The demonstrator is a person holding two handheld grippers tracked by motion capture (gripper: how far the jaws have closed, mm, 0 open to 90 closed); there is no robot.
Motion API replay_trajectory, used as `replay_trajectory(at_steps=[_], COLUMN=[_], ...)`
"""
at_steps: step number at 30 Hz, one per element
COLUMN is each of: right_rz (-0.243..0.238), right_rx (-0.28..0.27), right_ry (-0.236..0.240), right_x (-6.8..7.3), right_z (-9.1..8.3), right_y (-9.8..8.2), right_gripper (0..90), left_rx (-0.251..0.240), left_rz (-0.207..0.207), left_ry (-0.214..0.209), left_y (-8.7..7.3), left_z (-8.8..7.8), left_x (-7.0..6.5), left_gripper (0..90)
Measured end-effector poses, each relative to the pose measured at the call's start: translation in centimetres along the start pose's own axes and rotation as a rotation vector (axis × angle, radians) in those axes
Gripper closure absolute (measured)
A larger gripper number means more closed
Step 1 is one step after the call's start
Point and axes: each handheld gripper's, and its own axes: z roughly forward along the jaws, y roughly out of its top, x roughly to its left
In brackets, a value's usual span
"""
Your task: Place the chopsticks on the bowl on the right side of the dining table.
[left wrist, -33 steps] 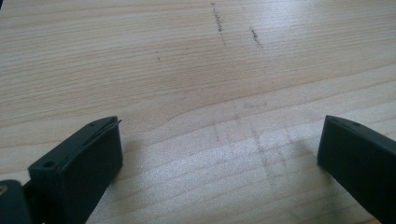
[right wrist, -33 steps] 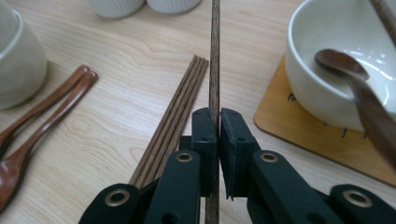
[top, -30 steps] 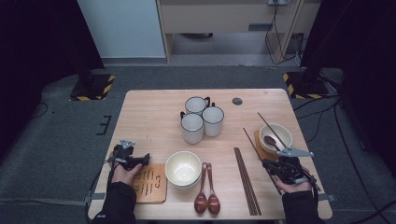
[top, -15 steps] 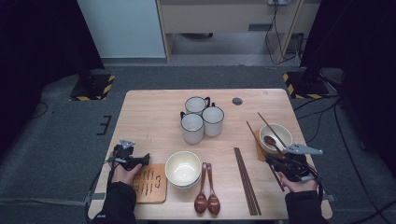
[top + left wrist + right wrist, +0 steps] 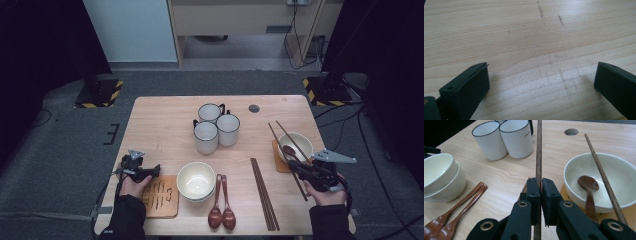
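Observation:
My right gripper (image 5: 295, 167) (image 5: 538, 183) is shut on a dark wooden chopstick (image 5: 278, 142) (image 5: 538, 147), held off the table at the right, its far end pointing toward the mugs. Just right of it stands a white bowl (image 5: 303, 141) (image 5: 579, 192) on an orange coaster (image 5: 278, 161). A brown spoon (image 5: 587, 183) and a second chopstick (image 5: 290, 137) (image 5: 601, 172) rest in the bowl. My left gripper (image 5: 154, 171) (image 5: 541, 82) lies low at the table's left with its jaws open over bare wood, nothing between them.
Three white mugs (image 5: 216, 127) (image 5: 516, 140) stand mid-table. Two stacked bowls (image 5: 196, 180) (image 5: 441, 180), two brown spoons (image 5: 221, 205) (image 5: 456, 212) and a chopstick pair (image 5: 264, 195) lie near the front. A printed wooden coaster (image 5: 161, 196) sits by my left hand. A cable hole (image 5: 254, 108) is at the back.
My right hand has risen a little with the chopstick in its jaws, and the stick's far tip has swung toward the back of the table. The left hand has stayed put.

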Motion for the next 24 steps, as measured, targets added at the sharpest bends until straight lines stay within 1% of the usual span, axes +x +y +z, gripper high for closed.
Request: replay_trajectory(at_steps=[7, 9, 16, 24], right_rz=[0.002, 0.009, 0.005, 0.014], right_rx=[-0.035, -0.04, -0.054, -0.062], right_ry=[0.002, 0.006, 0.011, 0.003], right_x=[-0.1, -0.1, -0.3, -1.1], right_z=[-0.6, -0.7, -1.0, -1.5], right_y=[0.9, 1.2, 1.8, 2.3], right_gripper=[85.1, 85.0, 85.1, 85.1], left_rx=[0.0, 0.0, 0.0, 0.0], left_rz=[0.0, 0.0, 0.0, 0.0], left_ry=[0.0, 0.0, 0.0, 0.0], left_y=[0.0, 0.0, 0.0, 0.0], left_z=[0.0, 0.0, 0.0, 0.0], left_x=[0.0, 0.0, 0.0, 0.0], left_gripper=[0.0, 0.0, 0.0, 0.0])
